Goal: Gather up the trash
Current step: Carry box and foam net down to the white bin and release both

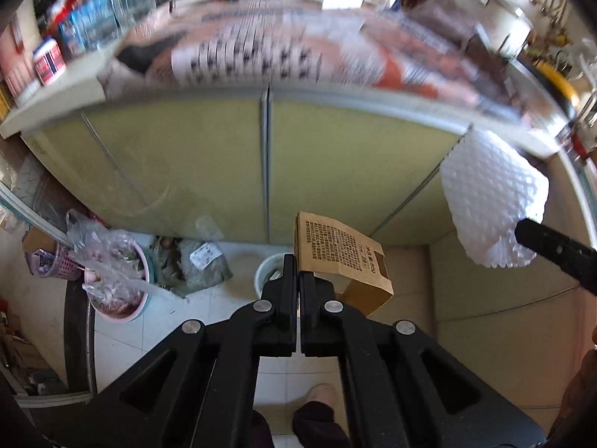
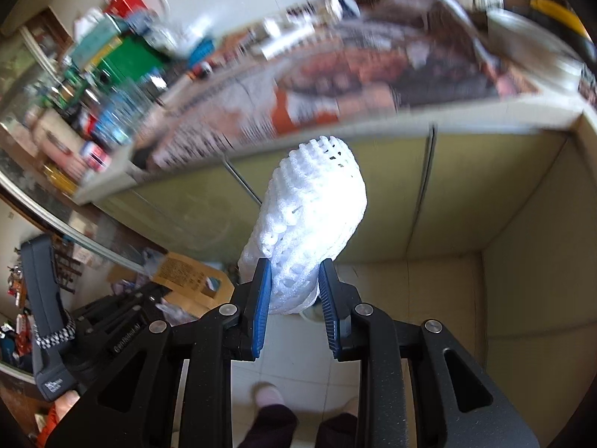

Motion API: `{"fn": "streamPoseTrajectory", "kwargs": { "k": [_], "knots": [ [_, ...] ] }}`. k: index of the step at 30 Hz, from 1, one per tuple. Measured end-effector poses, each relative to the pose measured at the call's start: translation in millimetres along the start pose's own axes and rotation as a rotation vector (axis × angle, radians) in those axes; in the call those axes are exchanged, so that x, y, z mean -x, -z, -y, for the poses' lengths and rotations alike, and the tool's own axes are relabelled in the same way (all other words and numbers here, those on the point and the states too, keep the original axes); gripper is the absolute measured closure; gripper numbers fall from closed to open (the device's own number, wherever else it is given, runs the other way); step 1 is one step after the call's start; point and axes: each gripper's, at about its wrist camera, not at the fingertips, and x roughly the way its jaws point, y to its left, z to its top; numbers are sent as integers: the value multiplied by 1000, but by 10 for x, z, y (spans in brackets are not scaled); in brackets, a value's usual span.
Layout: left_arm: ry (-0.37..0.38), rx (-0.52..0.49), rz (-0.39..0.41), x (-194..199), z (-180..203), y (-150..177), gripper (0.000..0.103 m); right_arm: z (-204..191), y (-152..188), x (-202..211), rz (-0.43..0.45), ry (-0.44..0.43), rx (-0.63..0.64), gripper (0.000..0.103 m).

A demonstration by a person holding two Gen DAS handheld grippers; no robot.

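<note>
Below the counter (image 1: 56, 100), on the floor (image 1: 224, 310), sits a pink basin (image 1: 123, 306) with a clear plastic bag (image 1: 104, 257) stuffed in it; what is inside the bag is too crumpled to tell. Just left of the basin is a small purple basket (image 1: 56, 261), cut off by the edge of the view. Right of the basin lies a bag of dark greens (image 1: 201, 265) with a white label. Farther right of the basin, a round white bin (image 1: 266, 267) peeks out, mostly hidden behind the left claw (image 1: 298, 272). The left claw is pressed together on the edge of a brown cardboard box (image 1: 343, 254), which hangs in the air above the floor, in front of the yellow-green cupboard doors (image 1: 186, 164) under the counter. The right claw (image 2: 294, 298) is clamped on a white foam net (image 2: 313, 216), with its blue pads (image 2: 261, 313) squeezing the bottom end, and the net sticks up in front of the counter edge. The things on top of the counter are smeared and blurry; bottles (image 1: 112, 11) and printed paper (image 1: 246, 59) can just be made out. A foot (image 2: 266, 392) shows on the floor below the right claw.
</note>
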Motion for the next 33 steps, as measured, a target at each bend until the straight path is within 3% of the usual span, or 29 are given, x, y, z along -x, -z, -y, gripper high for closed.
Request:
{"fn": "streamPoseTrajectory", "kwargs": {
  "k": [8,15,20,22,25,30,32,33],
  "knots": [
    [22,-3,-90,-1265,-539,320,103,112,471,-1275,-108,46,-81,80],
    [15,4,-158,-2270,-941,666,103,152,785,-2490,-177,63,-79,79],
    [27,6,-179,-2789,-1075,824,103,199,911,-3096,-204,68,-44,75],
    [34,2,-183,-2966,-1082,860,103,188,919,-3231,-209,64,-37,73],
    [50,-12,-187,-3145,-1063,867,103,235,928,-3352,-221,61,-41,60],
    [66,-40,-190,-3349,-946,817,102,368,915,-3343,-219,73,-53,54],
    [82,-32,-187,-3384,-896,784,99,440,906,-3322,-218,83,-56,54],
    [87,-30,-190,-3405,-869,766,89,473,901,-3298,-219,90,-53,54]
  ]
}}
